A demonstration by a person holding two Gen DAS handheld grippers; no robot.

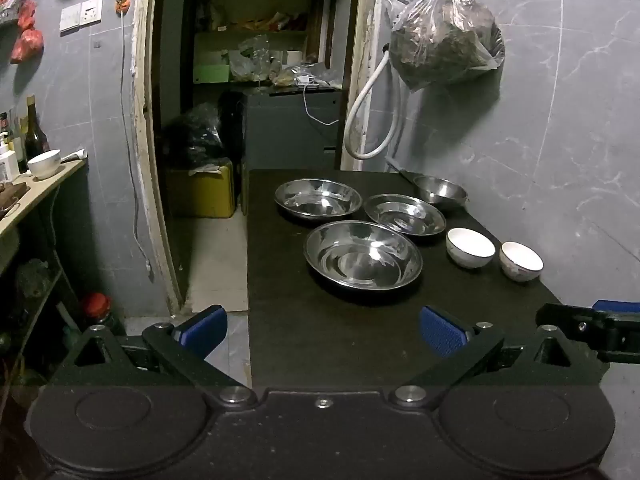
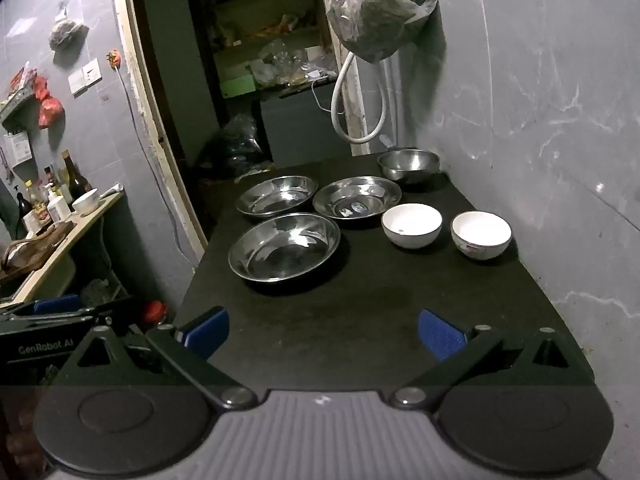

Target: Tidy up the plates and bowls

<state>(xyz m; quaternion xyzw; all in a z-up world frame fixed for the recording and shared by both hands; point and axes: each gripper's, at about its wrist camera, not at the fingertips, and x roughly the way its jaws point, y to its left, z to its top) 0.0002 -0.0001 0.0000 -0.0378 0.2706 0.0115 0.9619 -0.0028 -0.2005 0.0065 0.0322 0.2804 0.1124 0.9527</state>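
1. Three shallow steel plates sit grouped mid-way on the dark table; a steel bowl stands behind.
2. Two white ceramic bowls stand right, beside the grey wall.
3. Left gripper and right gripper hover released, empty, nothing blocking.

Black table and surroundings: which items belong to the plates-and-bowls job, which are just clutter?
Job items:
- three steel plates
- steel bowl
- two white bowls
All on the black table.

Clutter:
- hanging bag
- white hose
- bottles on the side counter
- shelf bowl
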